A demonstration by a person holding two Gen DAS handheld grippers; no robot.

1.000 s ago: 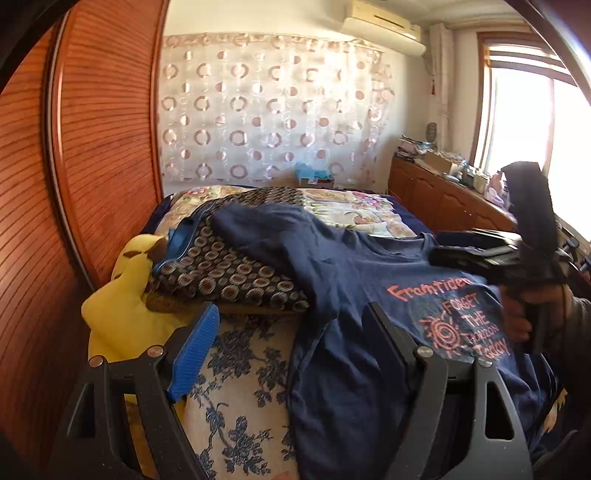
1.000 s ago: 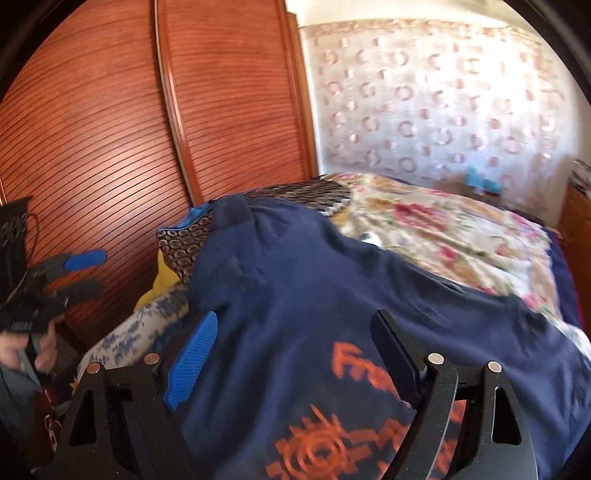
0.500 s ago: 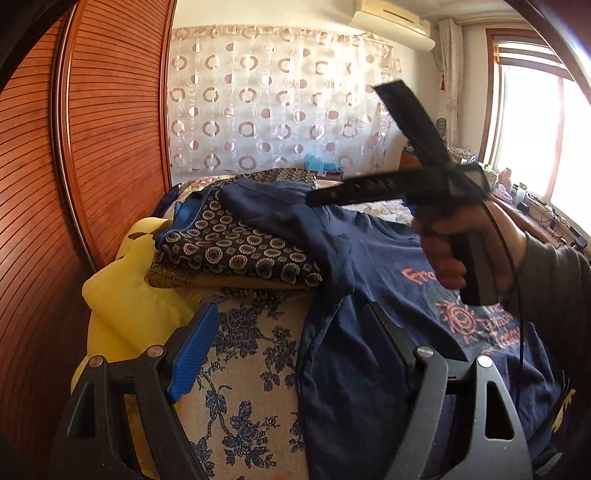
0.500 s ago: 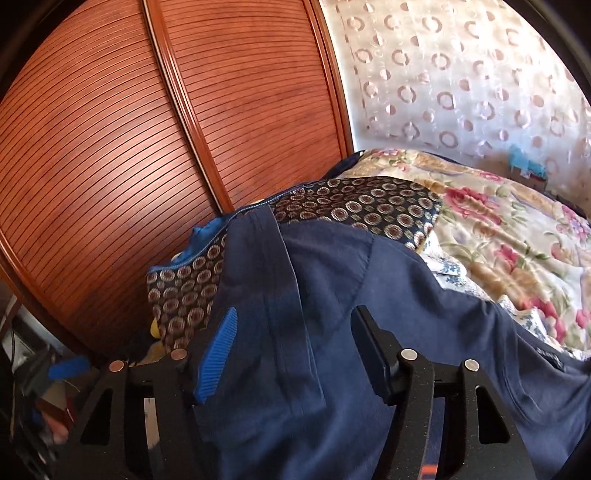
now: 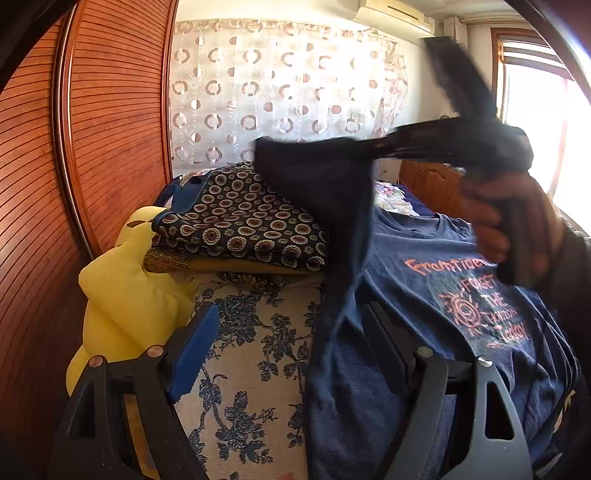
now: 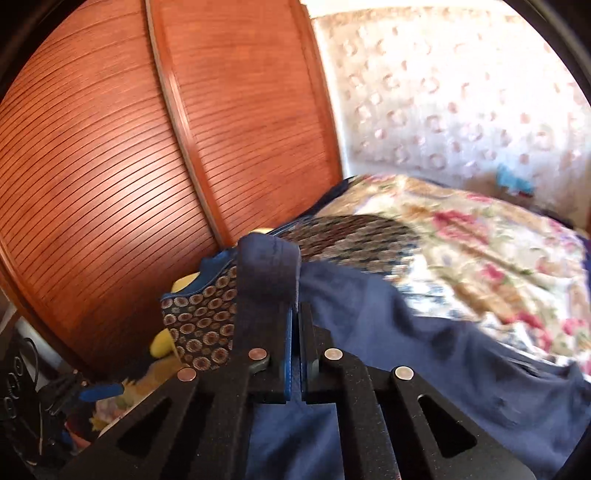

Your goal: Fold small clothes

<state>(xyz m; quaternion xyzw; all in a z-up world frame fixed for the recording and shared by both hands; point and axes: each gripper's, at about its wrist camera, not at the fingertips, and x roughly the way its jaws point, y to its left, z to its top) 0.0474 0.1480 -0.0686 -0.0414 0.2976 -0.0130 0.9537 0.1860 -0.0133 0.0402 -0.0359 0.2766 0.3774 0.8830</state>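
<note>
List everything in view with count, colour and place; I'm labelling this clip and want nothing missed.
T-shirt: one, navy with orange print, spread on the bed, its sleeve lifted.
Patterned cloth: one, dark with ringed dots, folded, left of the T-shirt.
Yellow plush: one, at the bed's left edge.
Bed cover: one, cream with blue flowers, under the clothes.
Floral quilt: one, cream and pink, further back.
Wardrobe doors: red-brown, slatted, left.
Curtain: one, white with rings, back wall.
Air conditioner: one, white, above the curtain.
Left gripper: black, blue pad, open, empty.
Right gripper: black, shut on the sleeve.
Hand: one, holding the right gripper.
</note>
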